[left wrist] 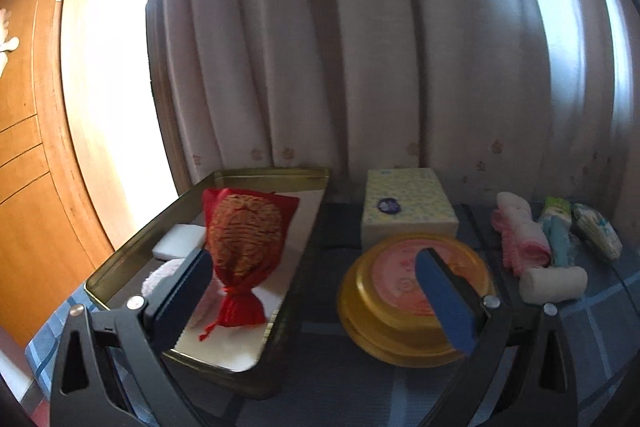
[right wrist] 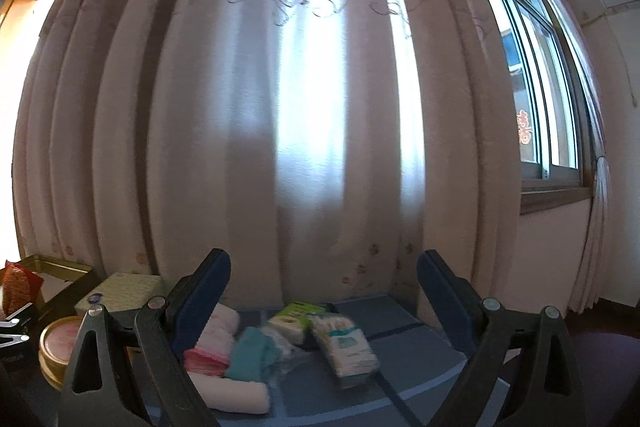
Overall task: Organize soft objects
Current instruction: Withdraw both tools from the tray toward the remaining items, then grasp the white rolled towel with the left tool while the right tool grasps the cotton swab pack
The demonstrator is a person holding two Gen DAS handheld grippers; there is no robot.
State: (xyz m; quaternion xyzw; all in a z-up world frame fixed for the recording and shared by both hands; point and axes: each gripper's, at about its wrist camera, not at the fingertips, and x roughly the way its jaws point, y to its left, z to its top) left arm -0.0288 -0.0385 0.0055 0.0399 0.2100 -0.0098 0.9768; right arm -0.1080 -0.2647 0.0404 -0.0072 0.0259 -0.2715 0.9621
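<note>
A red drawstring pouch (left wrist: pixel 240 259) stands in the gold rectangular tin (left wrist: pixel 132 259), beside a white sponge block (left wrist: pixel 178 246) and a white fluffy pad (left wrist: pixel 160 277). My left gripper (left wrist: pixel 316 279) is open, its left finger by the pouch and its right finger over the round gold tin (left wrist: pixel 372 327). On the blue checked cloth lie a pink cloth (right wrist: pixel 212 353), a teal cloth (right wrist: pixel 250 355), a white roll (right wrist: pixel 236 395) and tissue packs (right wrist: pixel 344 347). My right gripper (right wrist: pixel 324 291) is open above them, holding nothing.
A yellow-patterned tissue box (left wrist: pixel 408 207) sits behind the round tin. Pale curtains (right wrist: pixel 280 107) hang close behind the table. A wooden door (left wrist: pixel 28 147) is at the left, a window (right wrist: pixel 536 75) at the right.
</note>
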